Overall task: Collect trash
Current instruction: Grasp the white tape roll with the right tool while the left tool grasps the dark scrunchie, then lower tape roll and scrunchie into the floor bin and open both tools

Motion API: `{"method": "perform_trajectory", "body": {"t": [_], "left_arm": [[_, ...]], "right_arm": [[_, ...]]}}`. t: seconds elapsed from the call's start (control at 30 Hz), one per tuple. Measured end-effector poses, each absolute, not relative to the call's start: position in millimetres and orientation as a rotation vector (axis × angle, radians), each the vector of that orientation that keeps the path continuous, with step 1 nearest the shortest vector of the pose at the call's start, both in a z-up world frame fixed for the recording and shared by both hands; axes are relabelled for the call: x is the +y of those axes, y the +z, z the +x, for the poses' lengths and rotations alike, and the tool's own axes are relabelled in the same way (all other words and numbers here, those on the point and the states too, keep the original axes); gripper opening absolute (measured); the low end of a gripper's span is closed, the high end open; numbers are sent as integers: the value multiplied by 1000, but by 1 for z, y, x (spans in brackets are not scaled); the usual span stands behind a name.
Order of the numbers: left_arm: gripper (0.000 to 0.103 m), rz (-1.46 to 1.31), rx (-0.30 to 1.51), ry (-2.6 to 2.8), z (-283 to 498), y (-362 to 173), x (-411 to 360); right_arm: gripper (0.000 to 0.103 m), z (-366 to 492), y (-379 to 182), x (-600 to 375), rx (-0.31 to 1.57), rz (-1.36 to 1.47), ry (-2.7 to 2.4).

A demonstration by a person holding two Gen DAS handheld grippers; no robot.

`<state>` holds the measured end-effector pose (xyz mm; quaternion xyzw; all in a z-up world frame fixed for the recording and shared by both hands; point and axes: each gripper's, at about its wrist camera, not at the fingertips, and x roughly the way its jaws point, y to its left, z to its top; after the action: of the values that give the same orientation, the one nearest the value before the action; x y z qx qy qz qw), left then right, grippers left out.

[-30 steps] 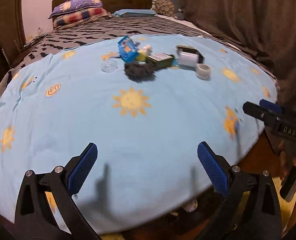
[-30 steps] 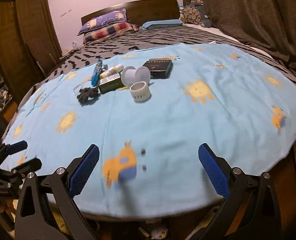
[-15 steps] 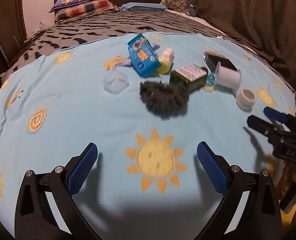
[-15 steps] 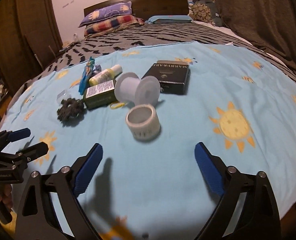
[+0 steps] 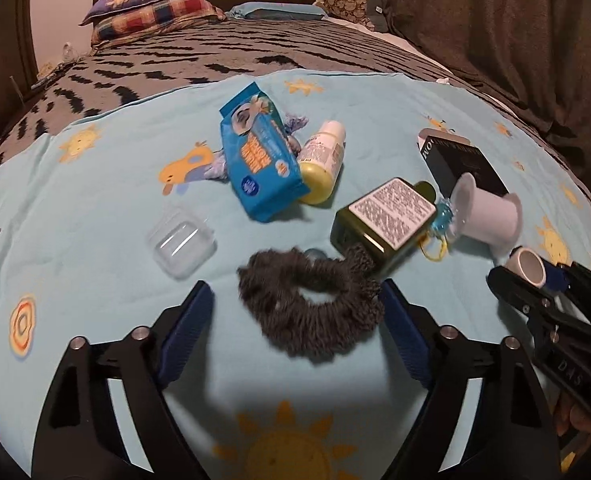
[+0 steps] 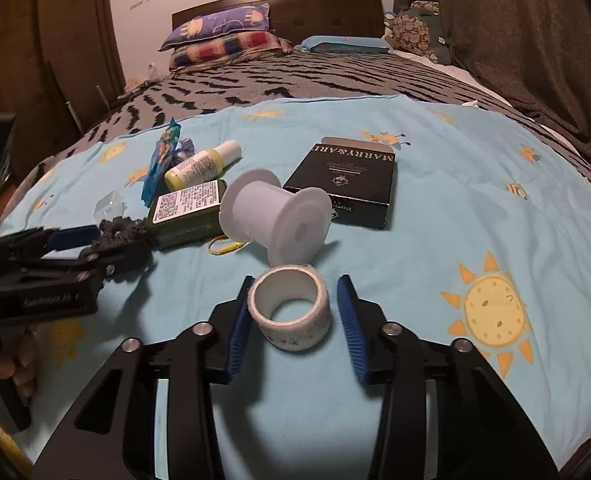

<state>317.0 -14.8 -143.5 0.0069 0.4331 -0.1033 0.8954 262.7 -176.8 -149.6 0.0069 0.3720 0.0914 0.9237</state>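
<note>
Two targets on my blue sheet (image 5: 95, 208), mid-bed. Fuzzy grey scrunchie (image 5: 309, 312) lies between left gripper's (image 5: 295, 332) closing jaws, untouched. White tape ring (image 6: 289, 306), on edge, sits between right gripper's (image 6: 293, 320) closing jaws; contact unclear.

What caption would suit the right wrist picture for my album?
Right gripper closing around a white tape roll on the sun-print sheet, beside an empty spool and black box.
</note>
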Motion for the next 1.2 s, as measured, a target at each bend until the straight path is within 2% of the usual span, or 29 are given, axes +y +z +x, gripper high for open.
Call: {"method": "perform_trajectory", "body": {"t": [0.07, 0.1, 0.13, 0.23, 0.53, 1.2], "left_arm": [[59, 13, 900, -222, 321, -144, -16], [55, 14, 899, -223, 322, -144, -16], [47, 15, 898, -229, 322, -144, -17], [8, 17, 899, -248, 318, -143, -17], [4, 8, 885, -272, 273, -131, -13], [1, 48, 790, -397, 94, -92, -48]], "right_arm": [[35, 262, -149, -174, 761, -6, 186], [34, 262, -149, -173, 760, -12, 184], [34, 261, -148, -173, 758, -17, 185], [34, 257, -145, -173, 762, -13, 200], [34, 220, -128, -176, 750, 3, 212], [34, 84, -106, -195, 709, 37, 225]]}}
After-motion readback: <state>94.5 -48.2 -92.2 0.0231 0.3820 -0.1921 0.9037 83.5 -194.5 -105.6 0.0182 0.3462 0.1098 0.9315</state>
